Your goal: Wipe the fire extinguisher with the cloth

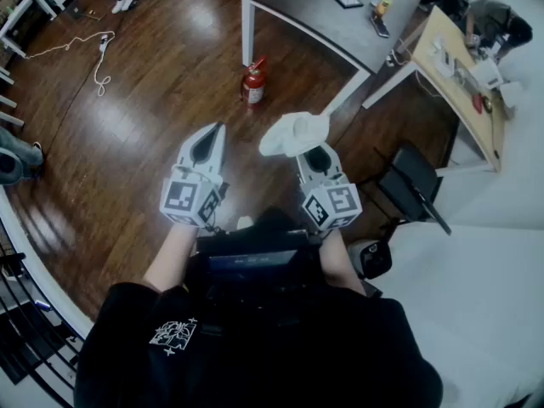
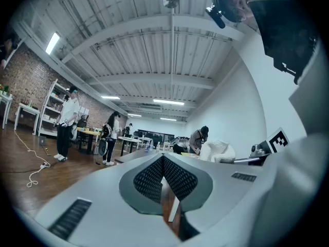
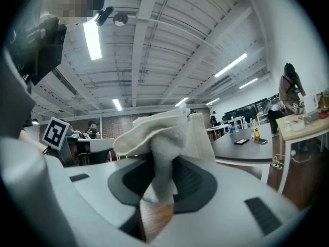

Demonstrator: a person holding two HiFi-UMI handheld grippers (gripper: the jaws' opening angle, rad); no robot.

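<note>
The wooden floor point(image 1: 170, 83) carries the upright fire extinguisher point(image 1: 253, 83) and a loose white cable point(image 1: 104, 44).

Both forearms reach forward, bare from the sleeves. Left gripper point(image 1: 218, 129) points toward 1 o'clock in the head view, jaws closed together with nothing between them. Right gripper point(image 1: 315, 150), just beside it at 3 o'clock, points toward 11 o'clock, jaws clamped on a white cloth point(image 1: 293, 133) bunched over the tips.
</note>
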